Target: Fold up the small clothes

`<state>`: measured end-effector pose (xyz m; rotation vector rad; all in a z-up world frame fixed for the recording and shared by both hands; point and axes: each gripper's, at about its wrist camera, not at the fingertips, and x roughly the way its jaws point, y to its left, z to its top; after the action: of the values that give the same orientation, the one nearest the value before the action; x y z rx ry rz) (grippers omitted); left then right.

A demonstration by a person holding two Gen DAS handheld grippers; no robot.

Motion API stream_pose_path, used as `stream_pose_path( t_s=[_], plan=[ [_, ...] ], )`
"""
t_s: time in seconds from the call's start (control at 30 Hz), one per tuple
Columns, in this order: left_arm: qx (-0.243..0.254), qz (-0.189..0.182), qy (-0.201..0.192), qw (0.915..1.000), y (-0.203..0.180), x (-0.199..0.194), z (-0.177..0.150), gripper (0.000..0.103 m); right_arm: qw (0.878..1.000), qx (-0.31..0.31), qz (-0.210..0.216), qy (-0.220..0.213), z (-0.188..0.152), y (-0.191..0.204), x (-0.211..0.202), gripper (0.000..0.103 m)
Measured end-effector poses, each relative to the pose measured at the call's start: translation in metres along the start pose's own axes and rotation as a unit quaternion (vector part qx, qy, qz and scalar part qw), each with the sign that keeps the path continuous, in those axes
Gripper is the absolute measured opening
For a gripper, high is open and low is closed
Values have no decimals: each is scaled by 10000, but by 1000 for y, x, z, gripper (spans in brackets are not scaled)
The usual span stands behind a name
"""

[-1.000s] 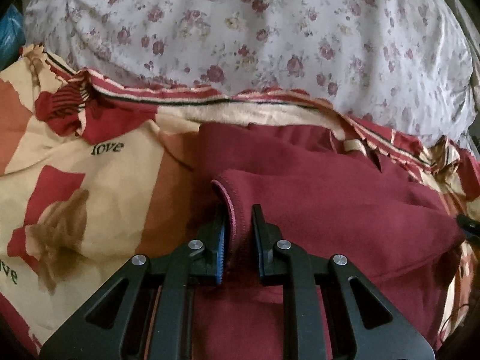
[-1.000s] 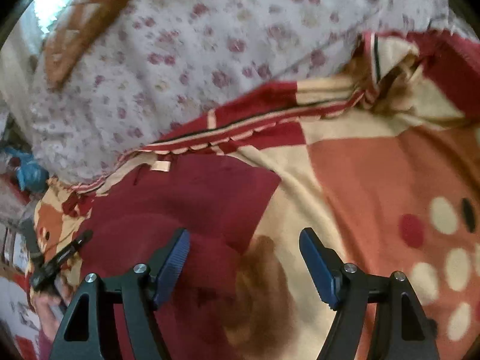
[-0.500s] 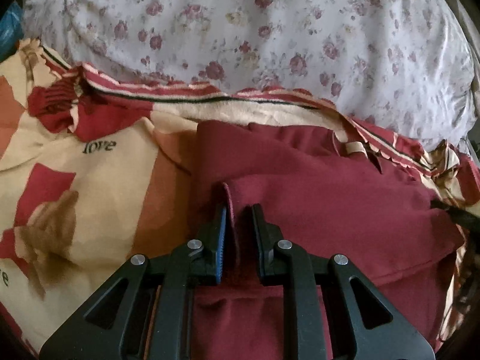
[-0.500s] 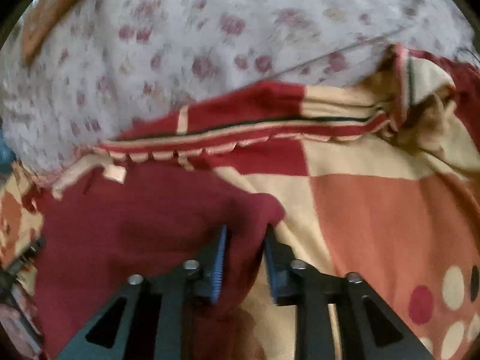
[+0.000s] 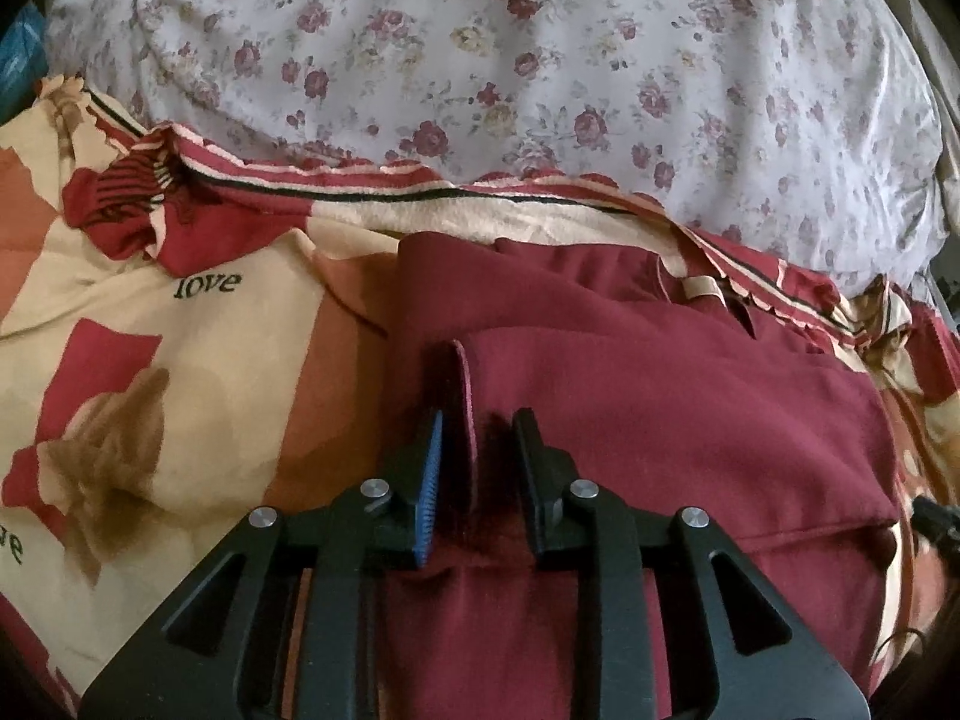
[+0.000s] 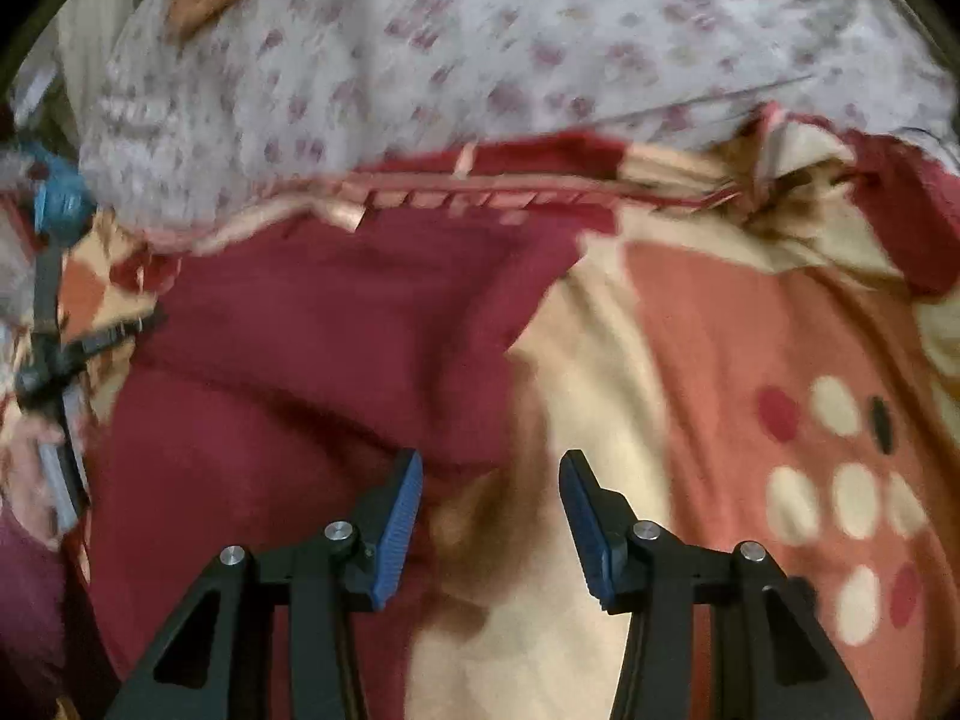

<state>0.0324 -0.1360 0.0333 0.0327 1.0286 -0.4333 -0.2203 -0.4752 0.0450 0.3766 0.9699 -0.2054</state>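
Left wrist view: at nine o'clock a patterned blanket (image 5: 180, 372) is seen, and at the centre a dark red garment (image 5: 660, 408) lies spread on it. An upright fold of its cloth stands between the jaws of the left tongs (image 5: 477, 474), which are opening — the pads no longer press it. At twelve o'clock lies a flowered quilt (image 5: 540, 60). In the right wrist view the right tongs (image 6: 491, 516) are opening over the garment's edge with nothing gripped. One side panel appears laid across — the fold is judged partly done, with further folds left.
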Motion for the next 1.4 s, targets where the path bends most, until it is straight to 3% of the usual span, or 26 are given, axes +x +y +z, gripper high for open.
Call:
stream_pose_path(
  t_s=[0.07, 0.1, 0.17, 0.23, 0.27, 0.3, 0.33, 0.4, 0.43, 0.5, 0.57, 0.6, 0.63, 0.7, 0.73, 0.77, 0.83, 0.87, 1.0, 1.1, 1.17, 1.27, 1.3, 1.33, 1.37, 1.4],
  plan=[
    [-20, 3, 2, 10000, 0, -1, 0, 23, 9993, 264, -26, -254, 12, -10, -6, 55],
    [-12, 4, 0, 10000, 0, -1, -1, 23, 9983, 474, -20, -341, 21, -17, -4, 69],
    [-13, -1, -6, 10000, 1, -2, -1, 23, 9957, 839, 84, -372, 37, -25, 12, 83],
    [-11, 7, 3, 10000, 0, -1, -1, 26, 9926, 1169, 277, -196, 51, -29, 40, 82],
    [-13, 16, 8, 10000, 0, -1, -1, 28, 9914, 1249, 381, -74, 58, -27, 55, 70],
    [-21, 10, 19, 10000, 0, 0, -2, 30, 9919, 1179, 462, 82, 63, -24, 67, 34],
    [-16, 9, 25, 10000, -1, 0, -2, 31, 9940, 1003, 397, 192, 67, -17, 75, 22],
    [53, 46, 20, 10000, -3, -1, -2, 33, 9988, 413, -209, -171, 69, -3, 70, 20],
    [81, 36, 22, 10000, -4, 0, -2, 41, 9978, 299, -511, -286, 69, -2, 68, 20],
    [107, -3, 41, 9999, -6, 2, -3, 48, 9933, 556, -1010, -108, 66, -20, 76, 19],
    [174, 91, 23, 9998, -8, 1, -4, 48, 9916, 883, -945, -3, 62, -35, 73, 19],
    [236, 137, 4, 9996, -10, 0, -5, 48, 9922, 1062, -646, -55, 58, -41, 64, 20],
    [267, 169, -7, 9995, -11, 0, -6, 48, 9923, 1203, -254, -121, 53, -43, 54, 23],
    [229, 194, -14, 9995, -10, 0, -6, 48, 9911, 1303, 179, -193, 43, -41, 38, 72],
    [198, 195, -17, 9996, -10, 0, -7, 48, 9908, 1297, 294, -241, 37, -38, 35, 80],
    [170, 202, -21, 9996, -9, 0, -7, 48, 9915, 1192, 476, -196, 33, -32, 34, 82],
    [125, 218, -17, 9997, -9, -4, -10, 48, 9945, 910, 515, 76, 31, -14, 44, 66],
    [117, 212, -14, 9997, -8, -8, -12, 48, 9962, 742, 420, 192, 28, -7, 49, 29],
    [225, 247, 13, 9994, -6, -32, -24, 49, 9991, 403, 31, -89, 28, -5, 35, 13],
    [147, 319, 78, 9994, 2, -41, -34, 49, 9972, 386, -636, -14, 28, -17, 41, 6],
    [-42, 292, 216, 9993, 10, -42, -43, 49, 9976, 647, -261, 32, 22, -25, 37, 6],
    [-85, 265, 285, 9992, 13, -46, -55, 48, 9970, 690, -77, -333, 20, -21, 11, 8],
    [-76, 317, 299, 9990, 13, -48, -59, 48, 9974, 602, -86, -381, 19, -15, 5, 14],
    [-70, 331, 291, 9990, 13, -49, -64, 49, 9979, 504, -76, -394, 18, -8, 2, 22],
    [-67, 323, 280, 9991, 13, -51, -67, 49, 9984, 414, -31, -389, 18, 0, 4, 43],
    [-70, 324, 287, 9990, 13, -52, -72, 49, 9986, 339, 35, -395, 17, 8, 6, 57]
  ],
)
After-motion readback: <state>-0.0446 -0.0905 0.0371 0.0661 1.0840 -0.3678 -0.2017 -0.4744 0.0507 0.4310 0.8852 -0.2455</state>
